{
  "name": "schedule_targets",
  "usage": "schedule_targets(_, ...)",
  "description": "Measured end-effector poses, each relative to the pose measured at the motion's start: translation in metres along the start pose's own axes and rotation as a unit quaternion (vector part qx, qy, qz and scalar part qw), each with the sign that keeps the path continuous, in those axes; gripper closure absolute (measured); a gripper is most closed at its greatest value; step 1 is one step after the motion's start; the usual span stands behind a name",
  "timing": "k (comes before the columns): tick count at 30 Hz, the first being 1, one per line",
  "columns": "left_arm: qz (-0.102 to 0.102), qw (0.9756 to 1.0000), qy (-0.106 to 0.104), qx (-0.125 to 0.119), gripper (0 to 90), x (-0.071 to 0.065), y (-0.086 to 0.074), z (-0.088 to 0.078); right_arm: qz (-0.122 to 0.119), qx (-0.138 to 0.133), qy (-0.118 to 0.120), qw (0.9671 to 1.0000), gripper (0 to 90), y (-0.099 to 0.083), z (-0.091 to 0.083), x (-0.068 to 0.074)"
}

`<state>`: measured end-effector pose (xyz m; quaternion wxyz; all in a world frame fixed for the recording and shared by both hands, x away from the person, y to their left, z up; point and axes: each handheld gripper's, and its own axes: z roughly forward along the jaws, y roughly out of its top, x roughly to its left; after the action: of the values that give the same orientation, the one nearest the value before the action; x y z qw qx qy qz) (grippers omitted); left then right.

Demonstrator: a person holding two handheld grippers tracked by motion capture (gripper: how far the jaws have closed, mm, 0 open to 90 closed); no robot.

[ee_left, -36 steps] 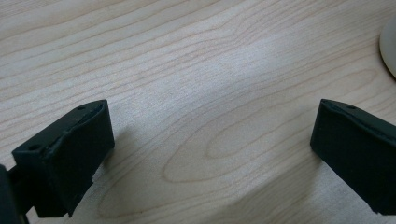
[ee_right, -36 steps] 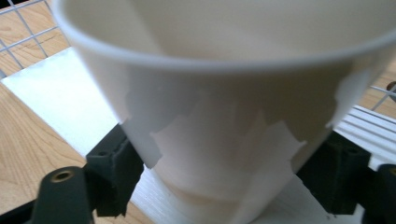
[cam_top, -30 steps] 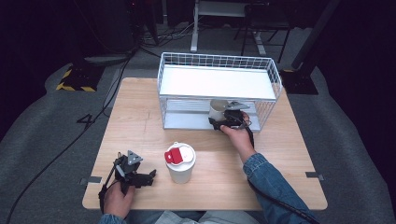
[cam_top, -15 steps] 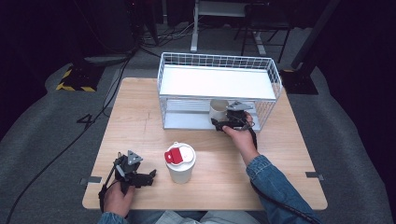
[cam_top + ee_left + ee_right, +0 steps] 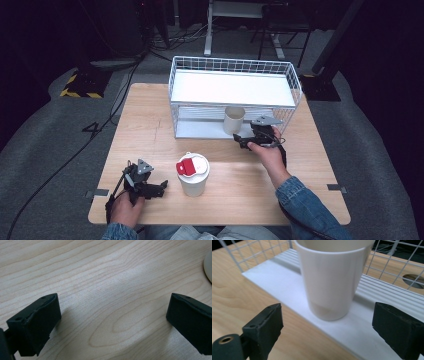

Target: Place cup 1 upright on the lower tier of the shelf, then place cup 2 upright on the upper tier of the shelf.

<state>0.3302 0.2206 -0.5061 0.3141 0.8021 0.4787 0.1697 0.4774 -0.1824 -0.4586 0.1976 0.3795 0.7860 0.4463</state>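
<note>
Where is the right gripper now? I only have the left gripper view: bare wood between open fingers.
Observer: The right gripper points at a white cup on the lower shelf of a wire rack. Its fingers have just been opening, and the cup stands ahead of them, untouched.
Operator: Is that cup the pale edge at my top right?
Observer: Probably not. A second cup, with a red-tabbed lid, stands on the table beside the left gripper.
Operator: Is the one in the rack upright?
Observer: Yes, mouth up, no lid.
</note>
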Motion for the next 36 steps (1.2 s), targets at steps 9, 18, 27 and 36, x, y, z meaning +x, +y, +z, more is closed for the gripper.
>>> schedule_targets(9,0.0,1.0,-0.001,0.001,0.0,0.001,0.001,0.001,0.018,-0.006,0.049,0.9986,13.6,-0.029,-0.047,0.002)
schedule_targets(18,0.002,1.0,-0.001,0.002,0.0,0.002,0.002,0.001,-0.009,-0.001,0.054,0.9985,14.9,-0.043,-0.076,0.008)
schedule_targets(27,-0.001,1.0,0.0,0.001,0.0,0.001,0.004,0.004,0.002,-0.008,0.064,0.9979,15.1,-0.054,-0.099,0.008)
schedule_targets(36,0.0,1.0,-0.001,0.002,0.0,0.001,0.005,0.004,-0.022,-0.012,0.105,0.9941,15.4,-0.058,-0.117,0.023)
